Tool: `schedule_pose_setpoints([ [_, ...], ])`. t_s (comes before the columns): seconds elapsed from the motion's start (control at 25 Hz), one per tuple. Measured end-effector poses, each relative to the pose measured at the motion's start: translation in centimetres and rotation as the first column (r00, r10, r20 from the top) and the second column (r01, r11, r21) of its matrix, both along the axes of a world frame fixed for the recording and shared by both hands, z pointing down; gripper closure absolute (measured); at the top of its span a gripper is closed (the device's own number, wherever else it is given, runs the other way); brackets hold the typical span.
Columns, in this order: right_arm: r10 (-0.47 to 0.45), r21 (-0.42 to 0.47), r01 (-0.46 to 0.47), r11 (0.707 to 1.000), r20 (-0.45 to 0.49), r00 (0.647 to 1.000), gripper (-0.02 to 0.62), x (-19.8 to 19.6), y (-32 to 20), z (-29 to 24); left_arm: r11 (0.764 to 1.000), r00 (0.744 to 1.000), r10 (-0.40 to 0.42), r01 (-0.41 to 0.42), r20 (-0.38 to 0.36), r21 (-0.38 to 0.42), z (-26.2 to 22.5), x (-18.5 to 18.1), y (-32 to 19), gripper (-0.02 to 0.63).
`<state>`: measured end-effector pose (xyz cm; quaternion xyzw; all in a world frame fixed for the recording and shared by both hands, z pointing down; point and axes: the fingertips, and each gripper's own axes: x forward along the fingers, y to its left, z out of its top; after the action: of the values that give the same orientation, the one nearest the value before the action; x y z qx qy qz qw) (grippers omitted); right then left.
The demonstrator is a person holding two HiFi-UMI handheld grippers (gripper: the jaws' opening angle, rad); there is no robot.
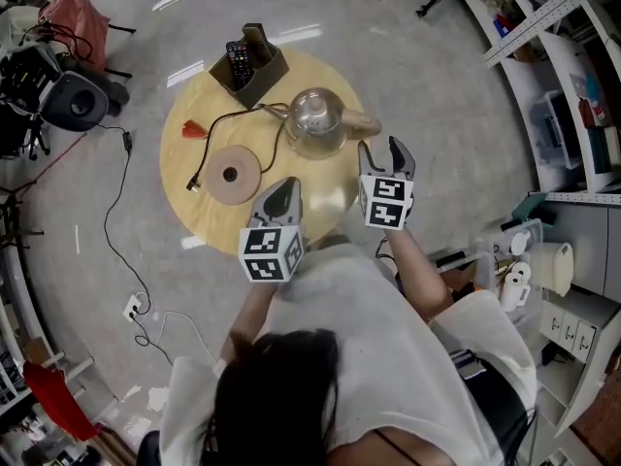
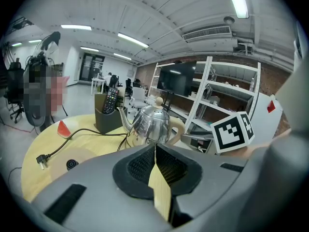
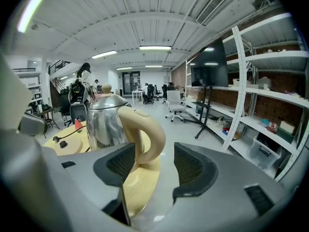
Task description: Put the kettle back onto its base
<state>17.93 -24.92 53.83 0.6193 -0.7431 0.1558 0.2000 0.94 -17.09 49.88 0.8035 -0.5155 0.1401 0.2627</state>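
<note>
A shiny steel kettle [image 1: 312, 122] [image 2: 152, 124] [image 3: 104, 122] with a cream handle [image 1: 364, 122] [image 3: 147, 132] stands on the round wooden table [image 1: 184, 212], to the right of its flat round base [image 1: 233, 175] [image 2: 72, 164] and off it. My right gripper [image 1: 387, 149] [image 3: 154, 166] is open just behind the handle, whose loop shows ahead of the gap between the pads; nothing touches them. My left gripper [image 1: 281, 190] [image 2: 155, 153] is shut and empty, over the table's near part in front of the kettle.
A dark holder with remote controls [image 1: 247, 66] [image 2: 107, 117] stands at the table's far side. A small red piece [image 1: 191, 130] [image 2: 63, 128] lies at the left. The base's black cord and plug [image 1: 194, 184] [image 2: 42, 159] trail across the top. Shelving [image 1: 572, 66] lines the right.
</note>
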Motion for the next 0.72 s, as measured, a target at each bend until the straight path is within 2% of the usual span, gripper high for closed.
schedule_pose_setpoints([
  [0.2, -0.004, -0.039, 0.003, 0.999, -0.012, 1.0, 0.355, -0.4, 0.1, 0.9, 1.0, 1.0, 0.001, -0.001, 0.015, 0.009, -0.2, -0.4, -0.1, 0.578],
  [0.72, 0.038, -0.042, -0.039, 0.998, -0.027, 0.999, 0.356, 0.1, -1.7, 1.5, 0.998, 0.998, -0.061, 0.061, 0.032, 0.005, 0.0, -3.0, -0.3, 0.578],
])
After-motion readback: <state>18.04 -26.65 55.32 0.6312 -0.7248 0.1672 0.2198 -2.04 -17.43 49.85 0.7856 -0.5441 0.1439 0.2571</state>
